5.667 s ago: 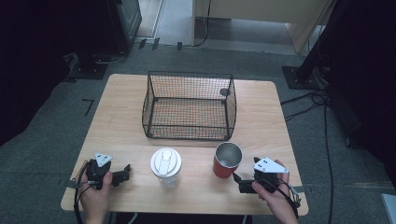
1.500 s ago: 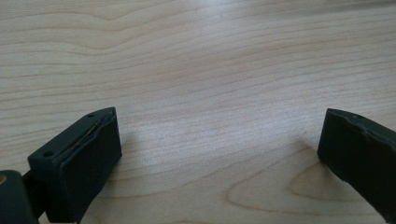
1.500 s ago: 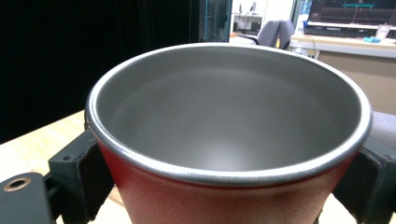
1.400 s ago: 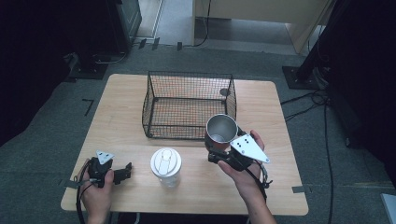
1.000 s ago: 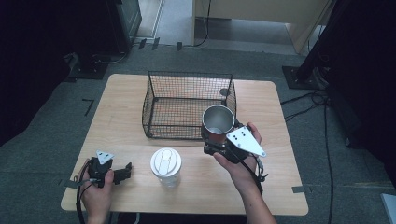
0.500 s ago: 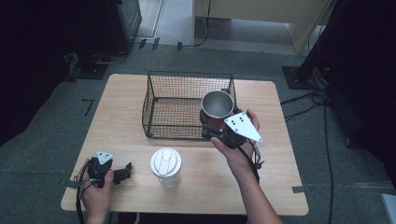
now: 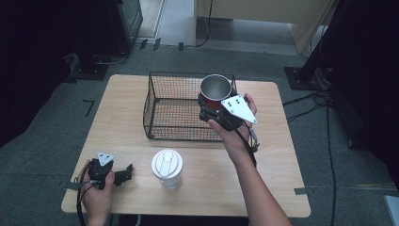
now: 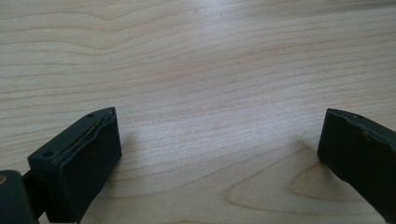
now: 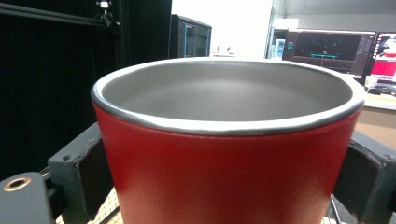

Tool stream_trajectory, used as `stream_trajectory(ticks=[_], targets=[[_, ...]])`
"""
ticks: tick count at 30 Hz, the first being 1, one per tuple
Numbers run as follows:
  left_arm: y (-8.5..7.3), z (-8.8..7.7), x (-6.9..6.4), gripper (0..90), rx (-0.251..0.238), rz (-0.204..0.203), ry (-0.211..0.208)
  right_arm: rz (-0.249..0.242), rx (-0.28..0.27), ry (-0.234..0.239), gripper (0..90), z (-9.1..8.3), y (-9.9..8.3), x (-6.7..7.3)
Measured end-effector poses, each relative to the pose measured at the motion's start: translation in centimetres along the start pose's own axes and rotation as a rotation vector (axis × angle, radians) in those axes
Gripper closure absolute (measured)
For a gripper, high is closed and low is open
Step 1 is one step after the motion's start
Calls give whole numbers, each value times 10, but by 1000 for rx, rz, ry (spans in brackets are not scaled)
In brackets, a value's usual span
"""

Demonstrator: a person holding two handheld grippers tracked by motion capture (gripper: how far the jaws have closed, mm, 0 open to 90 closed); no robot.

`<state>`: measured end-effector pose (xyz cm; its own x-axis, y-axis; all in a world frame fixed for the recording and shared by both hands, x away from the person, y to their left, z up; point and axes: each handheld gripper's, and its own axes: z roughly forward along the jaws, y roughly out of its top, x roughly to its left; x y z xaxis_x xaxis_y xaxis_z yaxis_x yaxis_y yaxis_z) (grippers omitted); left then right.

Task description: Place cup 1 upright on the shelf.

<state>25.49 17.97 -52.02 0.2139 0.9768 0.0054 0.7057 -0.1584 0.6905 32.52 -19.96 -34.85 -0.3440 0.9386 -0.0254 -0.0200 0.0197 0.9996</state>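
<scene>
- Red cup (image 7: pixel 215 92): metal-lined, open mouth up, upright; carried in the air above the right end of the wire basket (image 7: pixel 162 115), near the tabletop's far edge. In the right gripper view the cup (image 9: pixel 229 154) sits squarely between the two black jaws, one pressing each side wall.
- Right gripper (image 7: pixel 214 110): clamped on the red cup below its rim, jaws at a middling spread set by the cup's width.
- Left gripper (image 7: pixel 123 172): resting at the tabletop's near left corner, jaws spread wide with nothing between them; bare wood (image 8: pixel 210 93) lies in front of it.
- Wire basket: black mesh, open top, standing toward the far edge of the tabletop (image 7: pixel 277 155), centred between left and right.
- White lidded cup (image 7: pixel 166 167): upright near the near edge, well apart from the basket; not involved in this step.
- Step in hand, as judged: setting the red cup into the basket.
- Handling advice: carry the cup's base fully past the near wire rim before descending; keep it level; lower until the base meets the mesh floor; part the jaws only then.
- Risk, as judged: the base catching the rim wire, or a release from height tipping the cup.
</scene>
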Motion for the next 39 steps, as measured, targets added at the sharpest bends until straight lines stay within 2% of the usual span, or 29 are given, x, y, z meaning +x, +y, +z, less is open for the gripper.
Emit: stream_trajectory(ticks=[7,11,18,25,32,35,39], targets=[[0,0,0,2,-1,0,-1,27,-9,10,72,20,-5,-4],[0,0,0,2,-1,0,-1,12,-7,7,72,32,-9,-6],[0,0,0,2,0,1,-1,32,16,22,72,52,-19,-11],[0,0,0,2,0,0,-1,53,41,-25,72,77,-34,-18],[0,0,0,2,-1,0,-1,1,25,-54,71,92,-50,-18],[0,0,0,2,-1,0,-2,51,38,-26,71,99,-55,-21],[0,0,0,2,-1,0,-1,54,49,-22,71,105,-60,-22]])
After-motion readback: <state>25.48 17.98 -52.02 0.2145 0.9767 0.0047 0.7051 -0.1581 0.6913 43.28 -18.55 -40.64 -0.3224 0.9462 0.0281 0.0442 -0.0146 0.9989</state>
